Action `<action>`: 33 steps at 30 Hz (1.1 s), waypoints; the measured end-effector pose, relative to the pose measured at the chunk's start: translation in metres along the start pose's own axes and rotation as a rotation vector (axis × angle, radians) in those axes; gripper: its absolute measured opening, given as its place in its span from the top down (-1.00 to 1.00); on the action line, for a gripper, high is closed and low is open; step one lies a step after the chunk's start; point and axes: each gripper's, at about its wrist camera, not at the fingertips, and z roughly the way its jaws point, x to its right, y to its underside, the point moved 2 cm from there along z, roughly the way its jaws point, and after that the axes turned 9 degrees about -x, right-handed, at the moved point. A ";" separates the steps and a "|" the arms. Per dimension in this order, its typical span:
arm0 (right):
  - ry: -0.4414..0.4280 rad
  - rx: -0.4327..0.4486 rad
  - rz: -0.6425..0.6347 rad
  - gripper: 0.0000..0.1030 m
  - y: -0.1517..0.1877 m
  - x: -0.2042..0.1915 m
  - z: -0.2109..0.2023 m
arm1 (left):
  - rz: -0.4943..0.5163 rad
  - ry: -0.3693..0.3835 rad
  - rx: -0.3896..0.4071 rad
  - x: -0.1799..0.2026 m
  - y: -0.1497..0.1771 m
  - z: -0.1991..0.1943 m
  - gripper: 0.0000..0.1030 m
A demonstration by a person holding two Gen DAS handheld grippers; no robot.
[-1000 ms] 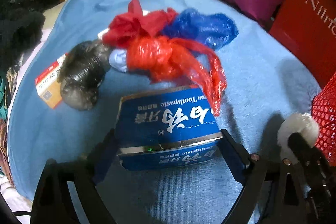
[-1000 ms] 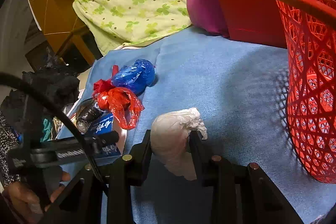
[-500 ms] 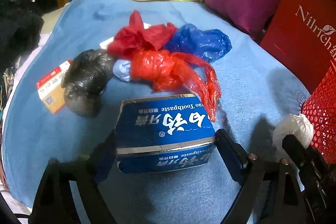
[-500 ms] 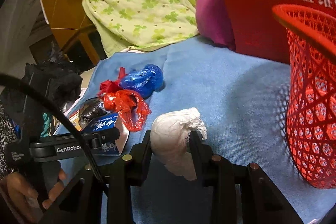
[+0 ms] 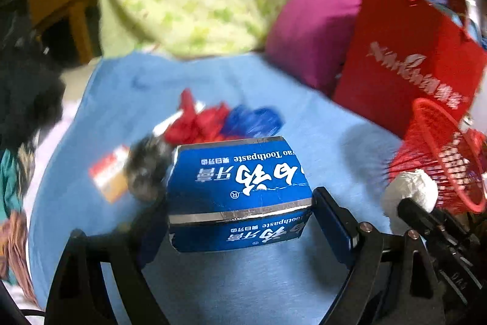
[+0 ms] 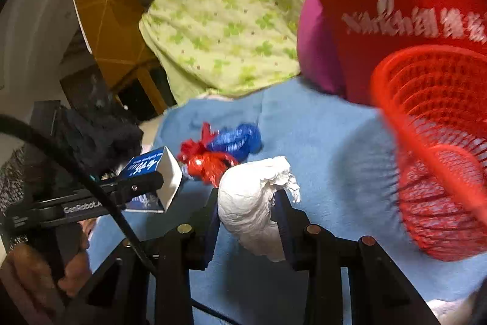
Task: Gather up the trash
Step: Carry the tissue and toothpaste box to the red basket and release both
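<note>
Left gripper (image 5: 240, 221) fingers are clamping the blue cardboard toothpaste box (image 5: 240, 188); right gripper (image 6: 248, 203) fingers are gripping the crumpled white tissue wad (image 6: 252, 203). Red mesh plastic basket (image 6: 441, 148) is sitting right of the fingers. Best releasing only above its rim.

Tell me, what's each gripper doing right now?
Left gripper shut on toothpaste box, lifted. Right gripper shut on white wad, beside red basket. More bags on blue cloth.

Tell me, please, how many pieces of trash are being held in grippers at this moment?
2. The blue toothpaste box sits clamped in the left gripper, and the white crumpled wad is pinched in the right gripper. Other trash lies on the blue cloth.
</note>
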 end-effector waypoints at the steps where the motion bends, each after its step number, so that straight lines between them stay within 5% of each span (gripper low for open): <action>1: 0.005 0.023 -0.002 0.28 -0.003 0.001 -0.015 | 0.018 0.017 0.010 0.008 -0.004 -0.006 -0.74; 13: 0.211 0.279 0.072 0.26 -0.034 0.068 -0.163 | 0.306 0.298 0.059 0.159 -0.052 -0.035 -0.75; 20: 0.256 0.242 0.212 0.16 -0.036 0.124 -0.167 | 0.428 0.284 0.029 0.231 -0.056 -0.012 -0.75; 21: 0.256 0.237 0.229 -0.17 -0.036 0.129 -0.166 | 0.435 0.265 0.028 0.234 -0.055 -0.010 -0.75; 23: 0.246 0.243 0.265 -0.41 -0.034 0.137 -0.162 | 0.446 0.227 0.021 0.238 -0.056 -0.003 -0.75; 33: 0.231 0.262 0.203 -0.40 -0.035 0.107 -0.161 | 0.400 0.179 0.083 0.181 -0.042 -0.024 -0.75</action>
